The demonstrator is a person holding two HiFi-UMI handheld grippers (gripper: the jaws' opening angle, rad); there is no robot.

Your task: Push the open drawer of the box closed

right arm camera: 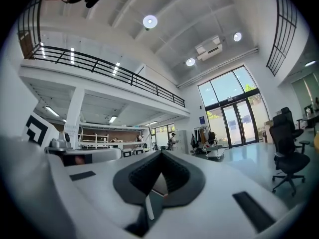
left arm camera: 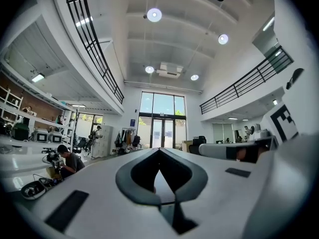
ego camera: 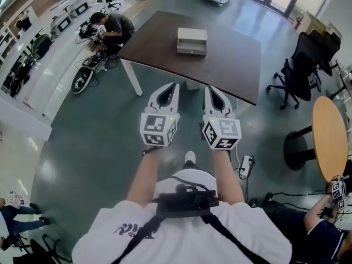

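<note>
Standing well short of the surface (ego camera: 231, 65), the person holds both claws raised side by side and pointing toward it. This looks like a ready pose ahead of the approach, with nothing touched yet. Far to the left of the left claw (ego camera: 174, 88), a seated person (ego camera: 113, 27) bends over gear near the surface's corner. The left claw is clenched with nothing in it: its own view shows the two dark pads meeting at the tips, with only the room beyond them.

Ahead of both claws, well apart from them and roughly on the line between them, the box (ego camera: 192, 37) rests on the dark surface. Its drawer (ego camera: 191, 51) seems to stick out a little on the side facing the person, though it is too small here to be sure. The right claw (ego camera: 208, 89), just beside the left one, is likewise clenched and empty, tips together. Closed tips would suit a push, I'd judge, giving one blunt point to press on the drawer front.

To the right of the right claw stand black office chairs (ego camera: 301, 65) and, nearer, a round wooden table (ego camera: 330, 136). The room is a tall hall with a grey-green floor (ego camera: 82, 147), a railed balcony (right arm camera: 124, 71) and glass doors (left arm camera: 162, 126) at the far end.
</note>
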